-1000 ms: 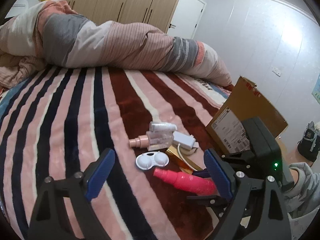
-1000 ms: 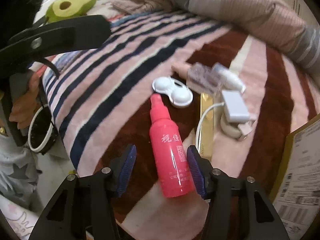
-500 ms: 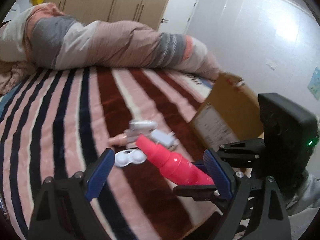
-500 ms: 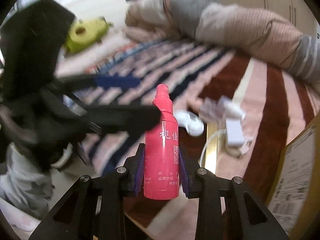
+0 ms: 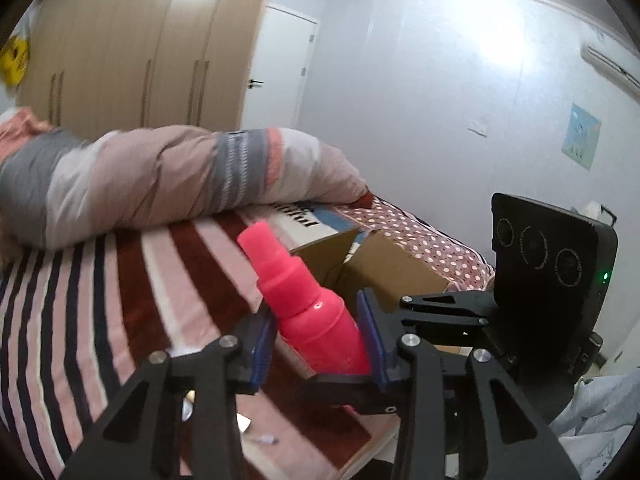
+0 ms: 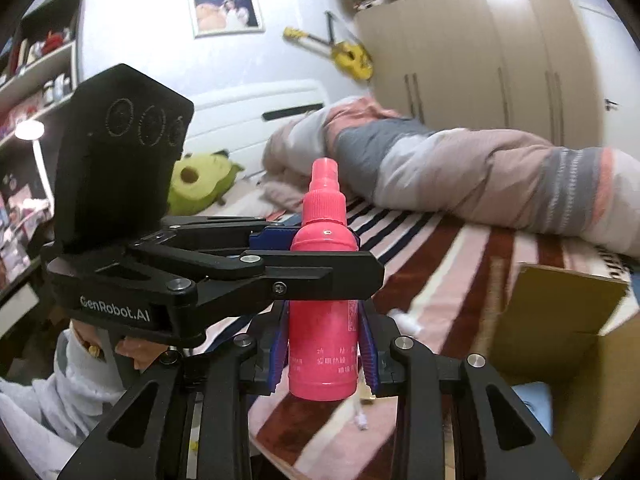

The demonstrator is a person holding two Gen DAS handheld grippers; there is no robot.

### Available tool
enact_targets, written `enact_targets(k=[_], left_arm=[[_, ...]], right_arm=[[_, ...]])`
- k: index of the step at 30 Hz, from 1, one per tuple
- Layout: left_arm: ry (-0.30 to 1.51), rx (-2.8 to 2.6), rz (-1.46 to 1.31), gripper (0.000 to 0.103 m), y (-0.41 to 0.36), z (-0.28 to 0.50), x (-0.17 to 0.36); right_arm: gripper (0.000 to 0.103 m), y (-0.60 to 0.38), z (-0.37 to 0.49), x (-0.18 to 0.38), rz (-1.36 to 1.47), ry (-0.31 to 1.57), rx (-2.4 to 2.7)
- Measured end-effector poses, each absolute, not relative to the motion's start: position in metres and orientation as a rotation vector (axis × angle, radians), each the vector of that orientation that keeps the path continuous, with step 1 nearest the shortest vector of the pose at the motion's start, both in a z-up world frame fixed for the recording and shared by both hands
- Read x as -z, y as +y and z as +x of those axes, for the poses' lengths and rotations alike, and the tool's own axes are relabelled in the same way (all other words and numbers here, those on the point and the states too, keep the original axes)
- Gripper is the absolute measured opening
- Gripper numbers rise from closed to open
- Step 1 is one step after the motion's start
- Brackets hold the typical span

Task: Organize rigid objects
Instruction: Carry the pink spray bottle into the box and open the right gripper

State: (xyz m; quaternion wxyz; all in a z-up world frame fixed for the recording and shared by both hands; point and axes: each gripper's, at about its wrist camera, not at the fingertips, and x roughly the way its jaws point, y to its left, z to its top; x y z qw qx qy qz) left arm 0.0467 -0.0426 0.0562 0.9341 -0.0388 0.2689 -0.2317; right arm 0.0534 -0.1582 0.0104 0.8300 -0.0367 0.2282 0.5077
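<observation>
The bed (image 5: 120, 320) with its striped blanket has dropped to the lower half of both frames, since we have lifted both hands clear of it; the cardboard box (image 5: 384, 264) now sits open at centre right of the left view; the pink bottle (image 6: 324, 304), lying on the blanket a second ago, stands upright at centre frame, off the bed. The right tongs (image 6: 324, 356) hold its lower body; the left tongs (image 5: 316, 340), wide a moment ago, are closing on its shoulder. We judge a handover or joint carry toward the box.
</observation>
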Motion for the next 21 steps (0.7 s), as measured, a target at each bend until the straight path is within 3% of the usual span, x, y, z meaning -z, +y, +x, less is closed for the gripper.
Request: enact_targets(k=[8,17,20,21], left_arm=[[0.594,0.619,-0.025,0.037,-0.117,0.103,-0.057],[0.736,0.663,0.014,0.041,-0.17,0.161,-0.014],[0.751,0.628,0.045,0.047,-0.177,0.166,-0.007],[0.737,0.615,0.06,0.055,-0.176,0.164,-0.009]], right_arm=[[0.027,-0.24,0.08,-0.014,-0.001,0.504,-0.94],[0.027,-0.289,0.127,0.022,0.02,0.668,-0.805],[0.027,-0.293,0.136,0.031,0.002,0.705,-0.777],[0.028,-0.295,0.138,0.033,0.006,0.71,-0.759]])
